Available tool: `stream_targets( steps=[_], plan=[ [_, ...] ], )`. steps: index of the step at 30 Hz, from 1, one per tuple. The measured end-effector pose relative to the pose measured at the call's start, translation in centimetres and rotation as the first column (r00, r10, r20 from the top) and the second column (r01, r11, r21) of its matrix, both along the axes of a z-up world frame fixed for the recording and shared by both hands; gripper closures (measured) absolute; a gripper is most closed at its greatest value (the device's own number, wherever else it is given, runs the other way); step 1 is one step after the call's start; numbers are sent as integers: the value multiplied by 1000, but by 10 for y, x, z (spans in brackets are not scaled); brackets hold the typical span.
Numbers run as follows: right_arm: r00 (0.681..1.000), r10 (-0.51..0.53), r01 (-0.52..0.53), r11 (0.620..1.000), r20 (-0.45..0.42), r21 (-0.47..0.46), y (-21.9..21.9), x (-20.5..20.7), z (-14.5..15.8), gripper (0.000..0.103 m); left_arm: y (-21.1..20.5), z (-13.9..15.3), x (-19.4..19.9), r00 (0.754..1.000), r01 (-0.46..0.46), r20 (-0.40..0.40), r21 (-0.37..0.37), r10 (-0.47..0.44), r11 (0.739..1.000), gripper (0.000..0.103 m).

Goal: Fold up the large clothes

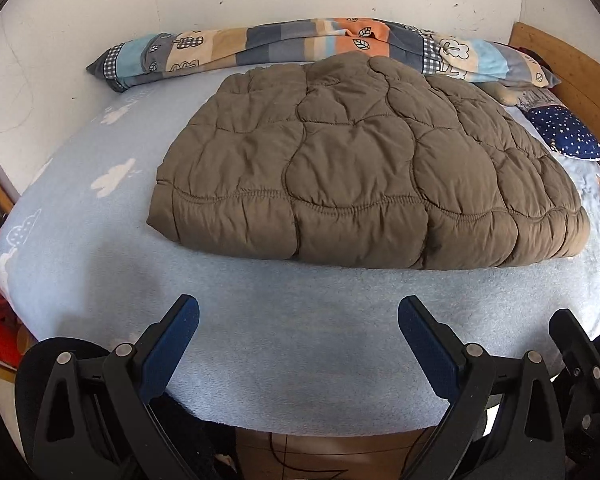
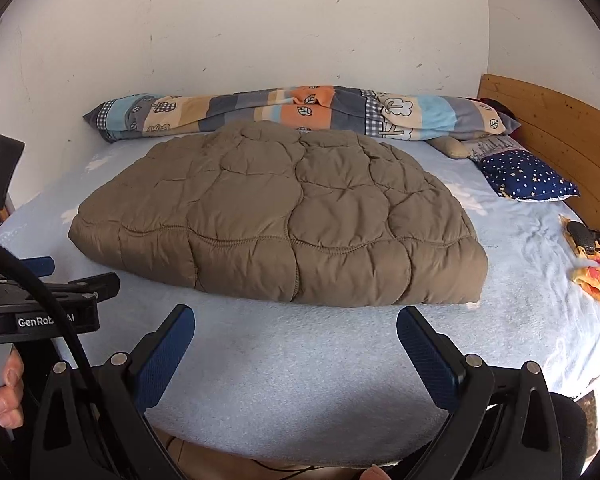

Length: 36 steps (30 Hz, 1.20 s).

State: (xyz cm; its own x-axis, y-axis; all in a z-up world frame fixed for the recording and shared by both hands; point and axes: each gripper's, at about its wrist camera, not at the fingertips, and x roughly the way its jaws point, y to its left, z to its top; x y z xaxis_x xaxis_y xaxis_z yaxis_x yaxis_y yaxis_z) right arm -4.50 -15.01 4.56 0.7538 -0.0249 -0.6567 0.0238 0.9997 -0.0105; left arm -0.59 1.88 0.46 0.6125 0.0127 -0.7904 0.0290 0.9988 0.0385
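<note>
The brown quilted coat (image 1: 360, 168) lay folded on the bed (image 1: 284, 352), its long axis crosswise, just ahead of both grippers. The left gripper (image 1: 298, 320) and right gripper (image 2: 296, 328) both had jaws wide and empty, about equally near its front edge.

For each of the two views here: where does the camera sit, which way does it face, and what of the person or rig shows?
Left wrist: on the left gripper, looking down across the bed at the brown quilted coat; own open fingers, the right gripper's edge at right.
Right wrist: on the right gripper, same heading, further right; own open fingers, the left gripper and a hand at left.
Shared: coat, patterned pillow, starred cushion, wall.
</note>
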Motion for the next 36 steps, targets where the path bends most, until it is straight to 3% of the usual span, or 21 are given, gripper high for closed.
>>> stream_targets(
  steps=[20, 36],
  plan=[
    [1000, 11, -10, 1000, 22, -19, 1, -8, 5, 0, -7, 7, -12, 998, 24, 58, 57, -27, 998, 3],
    [1000, 16, -15, 1000, 17, -21, 2, -9, 4, 0, -11, 6, -11, 998, 36, 52, 71, -40, 997, 3]
  ],
)
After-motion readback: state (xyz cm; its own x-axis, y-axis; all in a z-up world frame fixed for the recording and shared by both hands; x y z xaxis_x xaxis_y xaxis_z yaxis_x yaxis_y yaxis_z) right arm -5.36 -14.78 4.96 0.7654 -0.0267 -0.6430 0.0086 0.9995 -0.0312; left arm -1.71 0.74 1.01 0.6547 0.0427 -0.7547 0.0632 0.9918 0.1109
